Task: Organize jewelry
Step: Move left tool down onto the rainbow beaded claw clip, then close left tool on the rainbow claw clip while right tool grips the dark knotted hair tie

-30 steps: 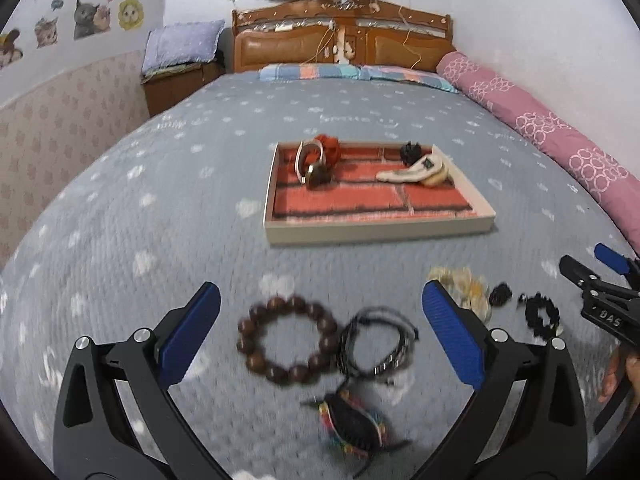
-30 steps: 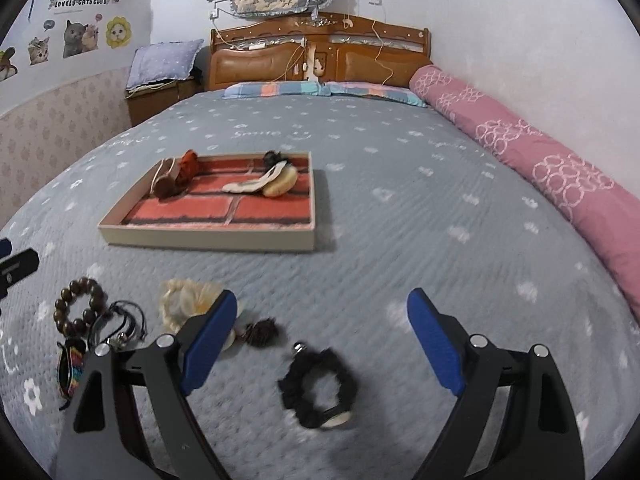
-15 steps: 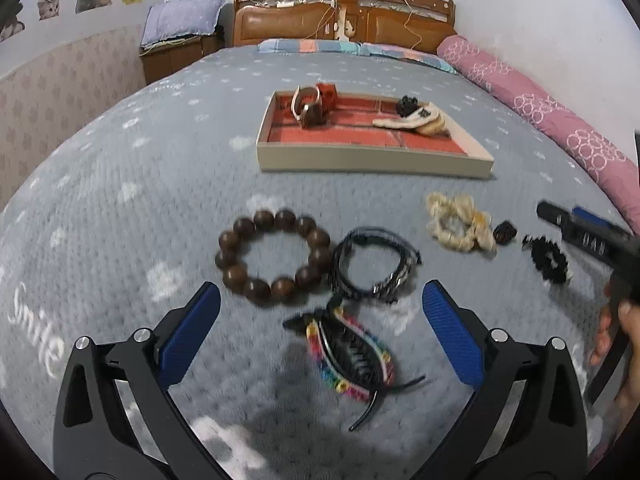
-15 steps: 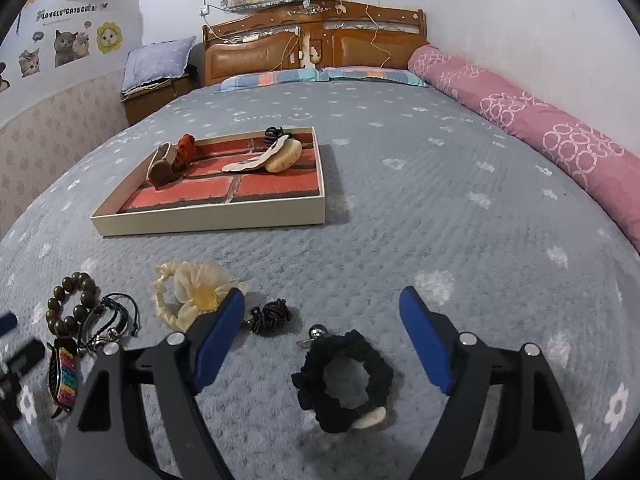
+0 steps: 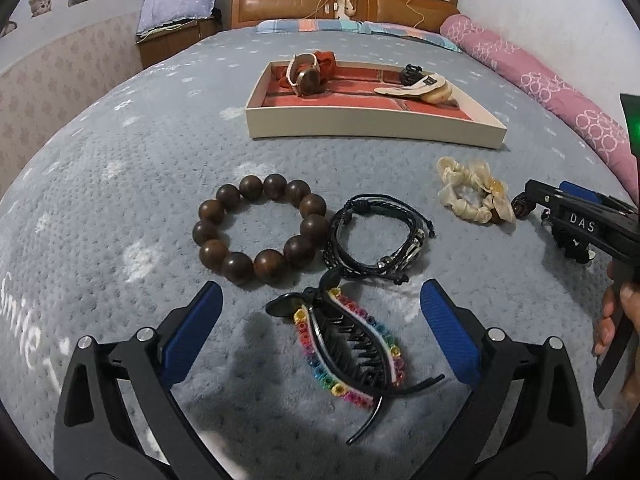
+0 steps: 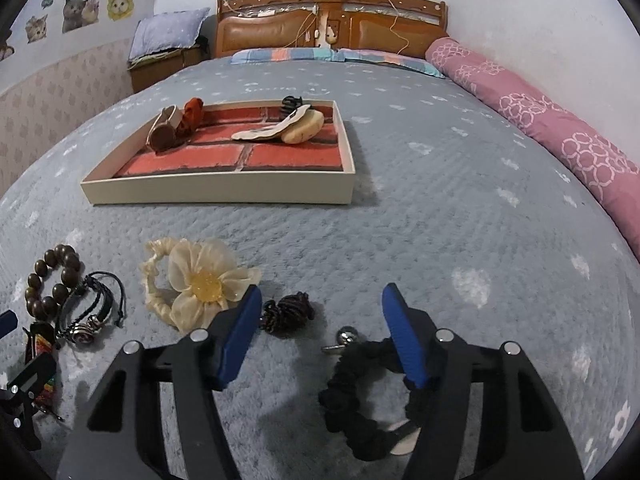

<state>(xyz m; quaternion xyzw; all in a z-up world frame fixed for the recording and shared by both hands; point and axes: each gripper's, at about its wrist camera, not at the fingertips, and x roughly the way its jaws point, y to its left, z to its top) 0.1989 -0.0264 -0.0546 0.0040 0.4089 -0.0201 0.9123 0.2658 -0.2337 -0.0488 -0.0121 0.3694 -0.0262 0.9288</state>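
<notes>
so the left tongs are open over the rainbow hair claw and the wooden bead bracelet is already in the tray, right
Not quite. The left tongs are open over the rainbow hair claw, but the wooden bead bracelet is not in the tray; it lies on the bedspread in front of it, beside the black cord bracelet. The left wrist view shows this.

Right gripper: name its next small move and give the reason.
Probably shift the right gripper slightly right, lower it and close. Its jaws are open above the blanket, and the black fabric scrunchie lies partly under the right finger, off centre. The white tray with brick-pattern lining waits beyond.
</notes>
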